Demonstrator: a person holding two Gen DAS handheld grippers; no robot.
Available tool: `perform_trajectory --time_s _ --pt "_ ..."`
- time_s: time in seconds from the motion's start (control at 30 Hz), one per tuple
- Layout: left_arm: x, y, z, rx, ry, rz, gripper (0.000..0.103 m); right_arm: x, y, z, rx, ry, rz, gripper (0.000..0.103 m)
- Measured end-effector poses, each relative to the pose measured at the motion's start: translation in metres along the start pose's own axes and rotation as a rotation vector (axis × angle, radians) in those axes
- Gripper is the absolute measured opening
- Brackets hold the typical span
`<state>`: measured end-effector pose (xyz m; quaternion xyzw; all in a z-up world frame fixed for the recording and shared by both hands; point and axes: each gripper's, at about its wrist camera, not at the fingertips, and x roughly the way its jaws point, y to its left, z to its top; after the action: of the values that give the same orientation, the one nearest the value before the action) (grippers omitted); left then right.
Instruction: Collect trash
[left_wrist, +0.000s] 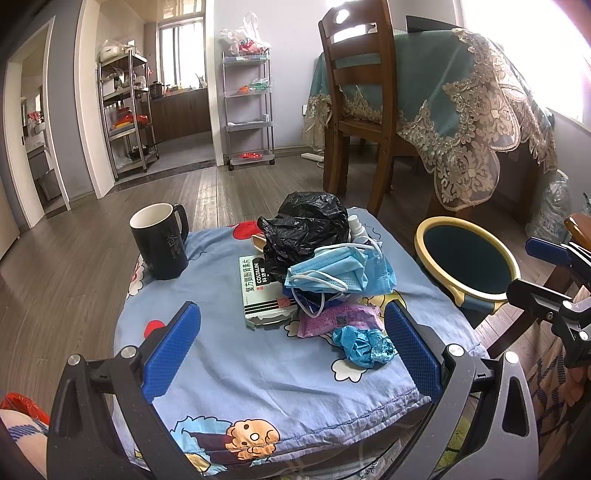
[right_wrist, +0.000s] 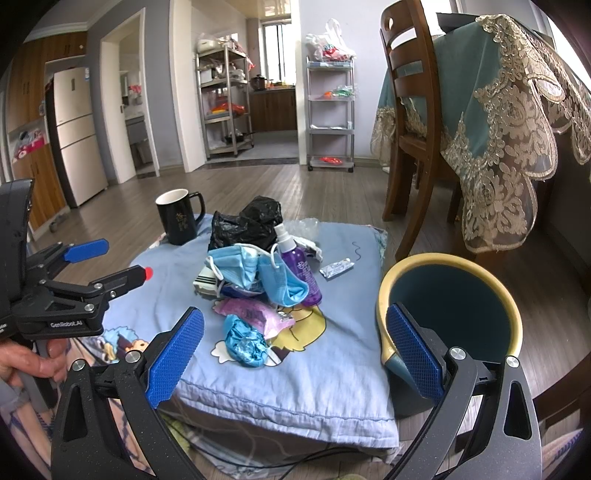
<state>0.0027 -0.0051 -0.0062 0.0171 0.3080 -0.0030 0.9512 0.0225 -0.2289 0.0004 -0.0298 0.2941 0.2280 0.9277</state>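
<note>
the left gripper (left_wrist: 291, 350) is wide open and holds nothing. its two blue pads stand on each side of the near end of a trash pile, above a small table with a blue cartoon cloth (left_wrist: 229, 380). the right gripper (right_wrist: 295, 354) is wide open too and holds nothing. its left pad is over the cloth and its right pad is in front of the bin (right_wrist: 480, 273).

the trash sits in a heap in the middle of the cloth. at the back is a black plastic bag (left_wrist: 306, 225). two blue face masks (left_wrist: 340, 273) lie on top of the heap. a white medicine box (left_wrist: 258, 291) lies flat at the left of the pile. a purple spray bottle (right_wrist: 299, 266) leans in the pile. a pink wrapper (left_wrist: 332, 319) and a crumpled blue glove (left_wrist: 364, 347) lie nearest.

a black mug (left_wrist: 162, 243) stands upright at the far left of the cloth, apart from the heap. the bin, dark inside with a yellow rim, stands on the floor just to the right of the table.
</note>
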Motion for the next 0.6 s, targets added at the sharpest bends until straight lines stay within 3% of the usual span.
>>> perform_trajectory --time_s 0.6 --pt "0.0001 -0.0007 0.0001 -0.003 0.002 0.000 0.097 -0.0001 -0.0007 0.0001 0.001 0.001 0.000 0.098"
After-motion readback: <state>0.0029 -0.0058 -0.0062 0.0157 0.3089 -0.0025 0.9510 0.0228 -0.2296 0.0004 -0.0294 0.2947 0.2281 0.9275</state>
